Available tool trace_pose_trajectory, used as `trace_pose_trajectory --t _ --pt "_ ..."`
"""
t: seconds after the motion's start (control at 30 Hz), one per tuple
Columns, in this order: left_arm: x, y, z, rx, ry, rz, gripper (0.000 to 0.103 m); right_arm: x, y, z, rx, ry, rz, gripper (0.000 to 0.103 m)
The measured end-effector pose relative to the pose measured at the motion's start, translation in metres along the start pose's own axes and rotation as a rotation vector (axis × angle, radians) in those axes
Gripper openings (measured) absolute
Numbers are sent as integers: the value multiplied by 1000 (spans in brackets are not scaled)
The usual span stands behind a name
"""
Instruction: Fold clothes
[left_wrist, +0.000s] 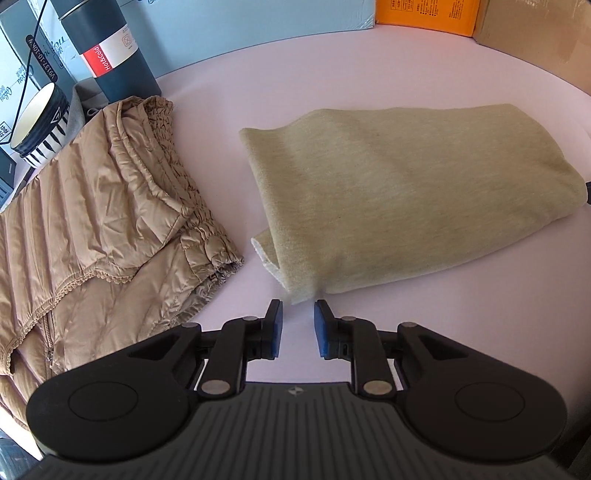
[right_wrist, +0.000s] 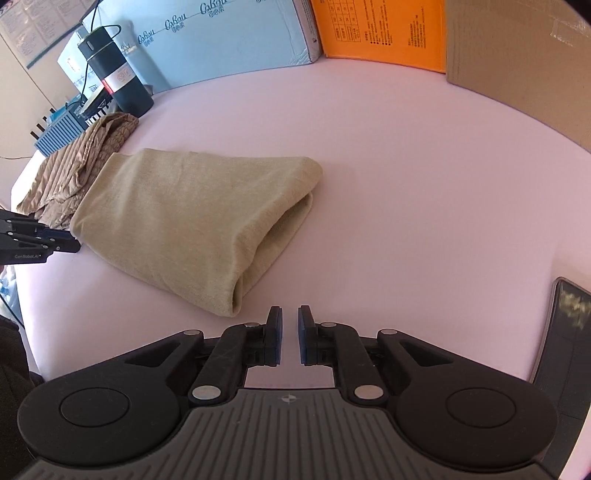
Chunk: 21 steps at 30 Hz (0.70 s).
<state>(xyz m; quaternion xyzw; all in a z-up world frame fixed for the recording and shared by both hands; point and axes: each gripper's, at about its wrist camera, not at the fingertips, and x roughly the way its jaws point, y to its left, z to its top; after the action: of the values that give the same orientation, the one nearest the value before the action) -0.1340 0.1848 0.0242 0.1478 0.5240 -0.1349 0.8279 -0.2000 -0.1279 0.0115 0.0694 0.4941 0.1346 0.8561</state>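
Observation:
A folded beige-green knit garment (left_wrist: 406, 199) lies on the pale pink table; the right wrist view shows the same garment (right_wrist: 192, 218) folded into a tapered bundle. A tan quilted jacket (left_wrist: 96, 236) lies crumpled to its left, also visible as the jacket (right_wrist: 74, 173) behind the knit piece. My left gripper (left_wrist: 298, 314) is open, its blue pads just short of the knit garment's near corner, holding nothing. My right gripper (right_wrist: 290, 317) is open with a narrow gap, empty, just right of the bundle's near end. The left gripper (right_wrist: 55, 243) shows at the left edge of the right view.
A dark thermos (left_wrist: 110, 48) and a striped cup (left_wrist: 40, 125) stand at the back left. Light blue boxes (right_wrist: 229, 40), an orange box (right_wrist: 384, 33) and a cardboard box (right_wrist: 517, 66) line the back. A dark chair-like edge (right_wrist: 565, 332) sits at the right.

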Motion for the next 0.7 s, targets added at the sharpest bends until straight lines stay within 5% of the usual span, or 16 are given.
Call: trace_pose_trajectory --t 0.17,0.27,0.63,0.7 --pt "-7 5 -2 -24 -16 35 45 2 31 23 -126 -82 19 39" --pt "-8 5 -3 -28 -29 57 59 16 55 37 -215 -90 43 40" --pt "-22 13 -15 -103 -64 90 80 49 55 38 -301 -32 23 48" --pt "-21 18 -17 -127 -68 81 80 33 47 33 -268 -87 12 66"
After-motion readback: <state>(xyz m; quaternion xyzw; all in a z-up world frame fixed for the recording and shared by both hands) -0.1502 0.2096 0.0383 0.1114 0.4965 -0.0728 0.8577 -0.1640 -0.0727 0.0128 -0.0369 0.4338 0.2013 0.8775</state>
